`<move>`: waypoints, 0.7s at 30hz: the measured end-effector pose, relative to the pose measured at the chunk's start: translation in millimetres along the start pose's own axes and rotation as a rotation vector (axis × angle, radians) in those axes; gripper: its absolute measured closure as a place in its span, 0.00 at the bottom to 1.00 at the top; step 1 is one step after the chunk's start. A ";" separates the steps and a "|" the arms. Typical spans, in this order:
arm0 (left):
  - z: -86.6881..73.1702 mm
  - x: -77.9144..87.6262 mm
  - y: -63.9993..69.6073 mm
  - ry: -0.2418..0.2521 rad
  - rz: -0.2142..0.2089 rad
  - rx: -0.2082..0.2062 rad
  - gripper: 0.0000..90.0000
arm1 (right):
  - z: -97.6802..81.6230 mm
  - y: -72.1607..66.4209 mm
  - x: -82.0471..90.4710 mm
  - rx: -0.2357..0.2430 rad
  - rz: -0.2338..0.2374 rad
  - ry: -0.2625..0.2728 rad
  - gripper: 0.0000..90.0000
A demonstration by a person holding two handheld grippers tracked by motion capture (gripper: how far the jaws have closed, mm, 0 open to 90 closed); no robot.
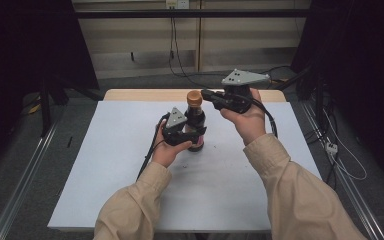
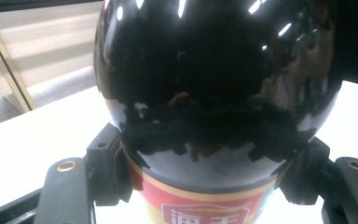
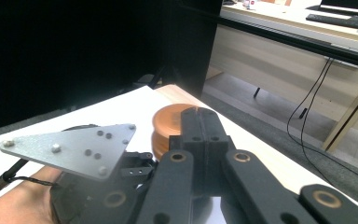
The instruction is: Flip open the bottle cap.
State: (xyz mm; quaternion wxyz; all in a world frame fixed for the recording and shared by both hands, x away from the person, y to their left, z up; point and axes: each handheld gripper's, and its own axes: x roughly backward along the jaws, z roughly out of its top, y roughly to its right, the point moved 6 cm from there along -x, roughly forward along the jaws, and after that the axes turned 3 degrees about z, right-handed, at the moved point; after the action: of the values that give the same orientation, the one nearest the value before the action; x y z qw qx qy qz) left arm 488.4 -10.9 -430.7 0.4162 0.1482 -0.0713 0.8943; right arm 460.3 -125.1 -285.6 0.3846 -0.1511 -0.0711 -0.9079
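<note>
- At the middle of the white worktop (image 1: 105, 165), slightly toward its far side, a dark glass bottle (image 1: 196, 122) stands upright, with an orange-brown cap (image 1: 194, 97) on top and a red and yellow label low on its body.
- The left claw (image 1: 192, 134), held in the person's left hand (image 1: 167, 150), comes at the bottle from the left and near side; its two black jaws sit on either side of the body, closed against the glass.
- From the left gripper view, the bottle (image 2: 214, 79) bulges glossy and black between the jaws, which press on its two flanks just above the label (image 2: 205, 207).
- The right claw (image 1: 205, 93), held in the right hand (image 1: 250, 120), is raised off the worktop and points left, its tip at cap height and touching or just beside the cap.
- From the right gripper view, the right claw (image 3: 201, 116) has its jaws pressed flat together with nothing between them, and the cap (image 3: 170, 128) lies just behind and to the left of them.
- That same view has the left claw's grey plate (image 3: 72, 147) at lower left, over the left hand (image 3: 14, 205).
- Cables trail from both claws toward the near side.
</note>
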 end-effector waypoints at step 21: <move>-1.2 0.1 -0.2 0.012 -0.007 0.005 0.34 | -22.8 5.3 1.1 -0.013 0.003 -0.041 1.00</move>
State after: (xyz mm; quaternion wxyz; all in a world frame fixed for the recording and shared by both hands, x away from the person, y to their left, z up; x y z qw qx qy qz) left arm 488.2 -10.4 -431.8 0.4194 0.1441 -0.0660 0.8938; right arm 458.4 -135.1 -306.7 0.3833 -0.1721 -0.0728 -0.9045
